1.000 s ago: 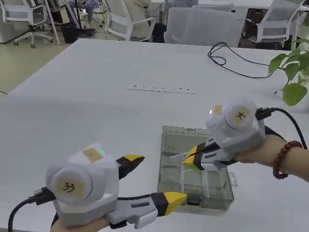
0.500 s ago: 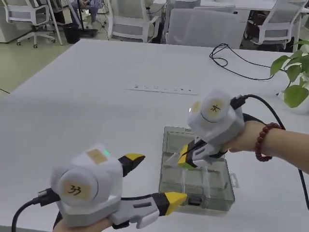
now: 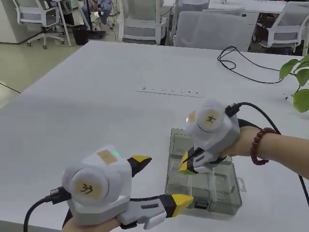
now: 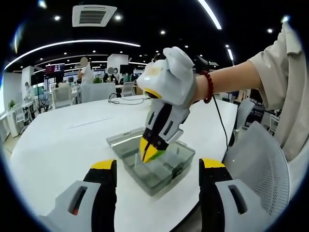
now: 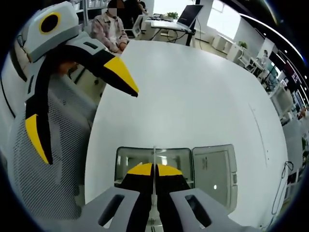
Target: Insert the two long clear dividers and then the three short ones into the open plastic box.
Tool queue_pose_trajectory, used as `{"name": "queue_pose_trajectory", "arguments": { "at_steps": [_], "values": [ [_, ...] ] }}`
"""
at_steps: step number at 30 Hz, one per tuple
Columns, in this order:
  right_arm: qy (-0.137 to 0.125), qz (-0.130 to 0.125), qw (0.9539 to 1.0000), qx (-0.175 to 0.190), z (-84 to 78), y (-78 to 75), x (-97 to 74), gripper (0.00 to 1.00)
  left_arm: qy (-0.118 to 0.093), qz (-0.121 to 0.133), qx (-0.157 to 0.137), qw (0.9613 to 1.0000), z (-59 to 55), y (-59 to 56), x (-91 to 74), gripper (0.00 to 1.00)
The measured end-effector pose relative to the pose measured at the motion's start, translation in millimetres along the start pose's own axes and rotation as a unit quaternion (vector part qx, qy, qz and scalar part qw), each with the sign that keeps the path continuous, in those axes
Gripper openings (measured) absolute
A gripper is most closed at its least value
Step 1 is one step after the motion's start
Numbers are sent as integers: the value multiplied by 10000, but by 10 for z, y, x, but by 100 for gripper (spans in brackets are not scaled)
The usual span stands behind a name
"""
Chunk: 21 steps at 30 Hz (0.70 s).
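Note:
The clear plastic box (image 3: pixel 227 194) lies open on the white table, its lid (image 5: pixel 215 166) folded flat beside it. My right gripper (image 3: pixel 185 167) points down into the box's near-left part. Its jaws are shut on a thin clear divider (image 5: pixel 154 153), which stands on edge over the box's compartment (image 5: pixel 133 158). Clear partitions show inside the box's front half. My left gripper (image 3: pixel 161 180) hovers open and holds nothing, left of the box and near the table's front edge. In the left gripper view the right gripper (image 4: pixel 149 151) hangs over the box (image 4: pixel 166 169), between my own jaws.
A black cable (image 3: pixel 241 63) loops across the table's far right, beside a green plant (image 3: pixel 300 82). A flush socket strip (image 3: pixel 169 90) sits mid-table. Office chairs (image 3: pixel 140 21) stand beyond the far edge. People sit at other desks.
My right gripper has moved left and lower into the box with the divider. The left gripper has stayed open in place. The head camera has shifted slightly.

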State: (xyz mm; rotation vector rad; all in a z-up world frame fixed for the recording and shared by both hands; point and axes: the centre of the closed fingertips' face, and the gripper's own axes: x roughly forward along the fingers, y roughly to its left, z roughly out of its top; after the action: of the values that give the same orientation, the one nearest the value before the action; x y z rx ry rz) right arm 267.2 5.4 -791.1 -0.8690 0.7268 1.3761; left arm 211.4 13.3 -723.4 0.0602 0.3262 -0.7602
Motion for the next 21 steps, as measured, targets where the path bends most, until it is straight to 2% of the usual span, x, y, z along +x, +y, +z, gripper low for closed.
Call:
{"name": "queue_pose_trajectory", "arguments": {
  "at_steps": [9,15,21],
  "values": [
    [86,76,9999,-116,-43,13,92,2,-22,28,-46,10000,3,11,-1,70],
    [134,68,9999,16,-64,6,144,2,-36,44,-53,10000,5,18,-3,70],
    [219,113,9997,-19,-96,10,213,2,-4,9,-36,10000,-6,4,7,70]
  ]
}}
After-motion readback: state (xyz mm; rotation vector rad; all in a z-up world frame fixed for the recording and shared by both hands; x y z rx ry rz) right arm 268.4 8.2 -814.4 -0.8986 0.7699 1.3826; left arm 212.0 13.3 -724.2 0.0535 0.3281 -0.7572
